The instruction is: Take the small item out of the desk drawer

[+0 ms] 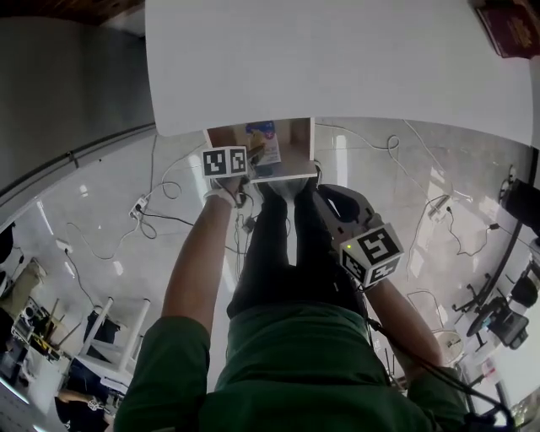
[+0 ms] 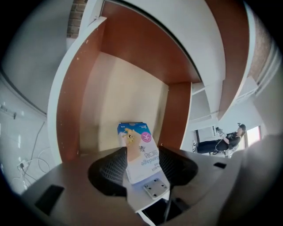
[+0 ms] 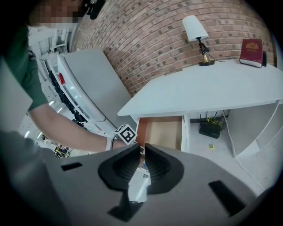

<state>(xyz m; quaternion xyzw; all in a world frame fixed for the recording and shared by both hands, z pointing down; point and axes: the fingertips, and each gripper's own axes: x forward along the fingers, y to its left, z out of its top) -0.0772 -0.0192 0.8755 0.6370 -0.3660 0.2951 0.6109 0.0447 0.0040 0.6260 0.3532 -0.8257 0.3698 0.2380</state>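
The desk drawer (image 1: pixel 283 176) is pulled out under the white desk top (image 1: pixel 337 59). In it lies the small item, a blue and white box (image 1: pixel 263 142). My left gripper (image 1: pixel 240 175) reaches into the drawer's front left corner. In the left gripper view its jaws stand wide apart, and the box (image 2: pixel 137 145) lies between them, clear of both pads, on the drawer's pale floor (image 2: pixel 119 92). My right gripper (image 1: pixel 327 194) hangs to the right of the drawer, outside it. Its jaws (image 3: pixel 142 152) are together with nothing held, and they point at the drawer (image 3: pixel 161 132).
A red book (image 1: pixel 510 25) and a lamp (image 3: pixel 196 37) stand on the desk, which backs onto a brick wall. Cables (image 1: pixel 152 207) trail over the shiny floor on both sides. A black router (image 3: pixel 210 128) sits under the desk. An office chair (image 1: pixel 506 312) is at the right.
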